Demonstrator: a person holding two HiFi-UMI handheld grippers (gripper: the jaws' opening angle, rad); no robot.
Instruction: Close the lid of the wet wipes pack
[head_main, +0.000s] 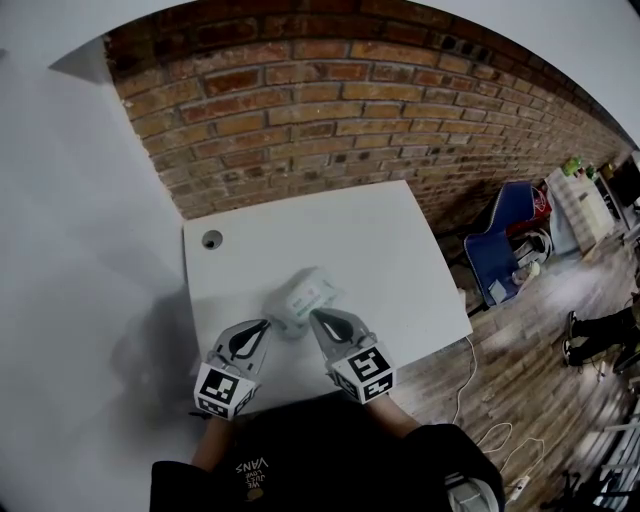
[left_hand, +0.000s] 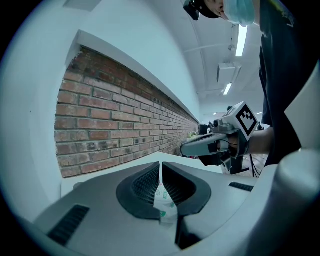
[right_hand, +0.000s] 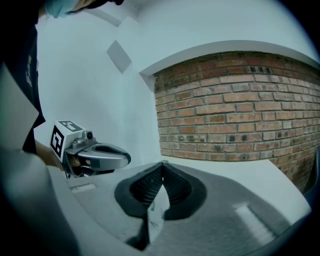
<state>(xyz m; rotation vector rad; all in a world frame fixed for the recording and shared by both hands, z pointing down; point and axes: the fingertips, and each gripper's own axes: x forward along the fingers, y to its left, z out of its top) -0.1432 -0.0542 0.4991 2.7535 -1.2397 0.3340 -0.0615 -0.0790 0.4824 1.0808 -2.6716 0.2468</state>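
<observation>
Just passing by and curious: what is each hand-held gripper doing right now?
Left hand-held gripper: closed on the wet wipes pack edge.
Right hand-held gripper: closed on the same pack.

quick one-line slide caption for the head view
Left gripper and right gripper each pinch an edge of the wet wipes pack at a white table, brick wall behind.

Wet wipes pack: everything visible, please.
The wet wipes pack is a soft white film pouch with green print, over the white table. The left hand-held gripper and right hand-held gripper each pinch a thin edge of it. Whether it is open or closed is too small to tell.
</observation>
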